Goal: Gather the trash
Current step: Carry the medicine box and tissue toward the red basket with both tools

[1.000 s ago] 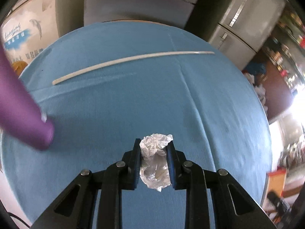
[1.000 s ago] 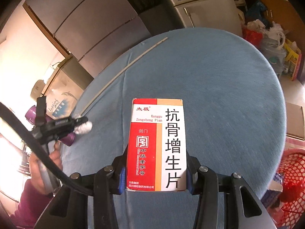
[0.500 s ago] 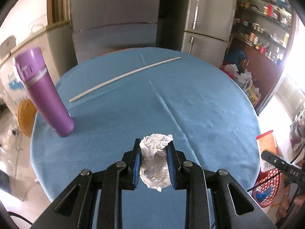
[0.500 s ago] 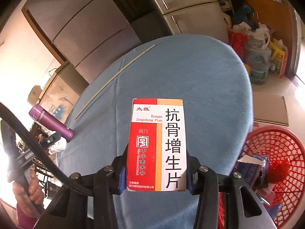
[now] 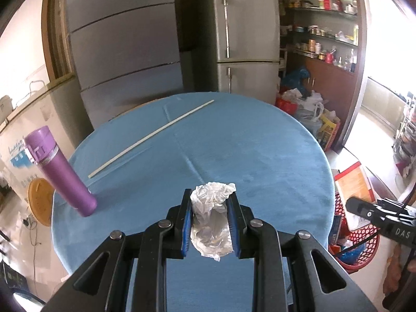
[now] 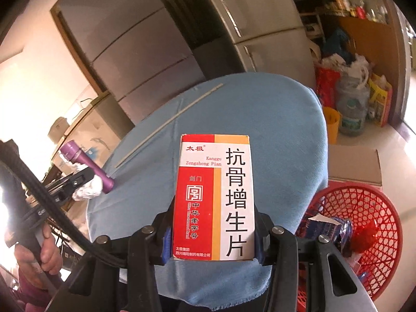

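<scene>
The medicine box (image 6: 213, 197) reads "Kanggu Zengsheng Pian" plus 抗骨增生片 in big black characters, with 太极 at the top left. It stands on end between the right gripper (image 6: 212, 236) fingers, clamped on both sides, long axis running straight out past the tips. The left gripper (image 5: 210, 223) is squeezed tight on a crumpled white tissue wad (image 5: 212, 221), poking beyond its tips. Red mesh basket (image 6: 364, 223) sits right of the right fingers, below the blue table (image 5: 260, 156).

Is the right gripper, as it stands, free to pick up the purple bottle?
Probably not: the right gripper is shut on the medicine box, so its fingers are occupied, and the purple bottle stands across the table.
</scene>
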Demonstrator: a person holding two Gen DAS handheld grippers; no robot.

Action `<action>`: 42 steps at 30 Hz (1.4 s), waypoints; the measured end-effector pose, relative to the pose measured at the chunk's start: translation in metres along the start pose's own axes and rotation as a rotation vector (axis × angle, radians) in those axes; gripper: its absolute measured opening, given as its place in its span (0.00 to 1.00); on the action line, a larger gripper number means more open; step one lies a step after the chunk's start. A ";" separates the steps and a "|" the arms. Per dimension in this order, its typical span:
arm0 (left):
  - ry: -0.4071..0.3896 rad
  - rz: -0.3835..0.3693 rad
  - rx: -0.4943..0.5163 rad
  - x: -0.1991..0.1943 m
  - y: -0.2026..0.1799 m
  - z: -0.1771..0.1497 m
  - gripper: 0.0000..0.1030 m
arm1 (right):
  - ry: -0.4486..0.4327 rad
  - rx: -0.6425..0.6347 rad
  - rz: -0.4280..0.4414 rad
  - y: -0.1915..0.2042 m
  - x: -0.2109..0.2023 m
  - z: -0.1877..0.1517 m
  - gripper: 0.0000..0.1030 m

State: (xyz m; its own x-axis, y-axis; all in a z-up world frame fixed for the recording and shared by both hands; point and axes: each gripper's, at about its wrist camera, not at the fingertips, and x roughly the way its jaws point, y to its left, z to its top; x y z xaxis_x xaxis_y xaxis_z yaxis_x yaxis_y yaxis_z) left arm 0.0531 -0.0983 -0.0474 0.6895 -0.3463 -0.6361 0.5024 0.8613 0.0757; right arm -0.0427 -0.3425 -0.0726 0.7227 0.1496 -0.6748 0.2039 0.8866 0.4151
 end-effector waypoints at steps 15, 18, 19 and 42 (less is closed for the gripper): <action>-0.005 0.070 0.075 0.001 -0.025 0.004 0.25 | -0.026 -0.020 0.024 0.005 -0.009 0.000 0.48; -0.004 0.066 0.090 0.001 -0.031 0.005 0.25 | -0.030 -0.016 0.023 0.004 -0.013 -0.001 0.48; -0.005 0.066 0.096 0.000 -0.034 0.005 0.25 | -0.032 -0.015 0.021 0.004 -0.014 -0.002 0.48; -0.022 0.052 0.181 -0.007 -0.072 0.012 0.25 | -0.036 0.026 0.027 -0.013 -0.027 -0.008 0.48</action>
State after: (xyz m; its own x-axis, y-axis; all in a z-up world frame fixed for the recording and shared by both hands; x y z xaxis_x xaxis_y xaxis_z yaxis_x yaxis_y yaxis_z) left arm 0.0186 -0.1621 -0.0389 0.7270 -0.3127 -0.6114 0.5500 0.7982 0.2458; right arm -0.0705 -0.3548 -0.0649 0.7512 0.1569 -0.6412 0.2010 0.8708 0.4486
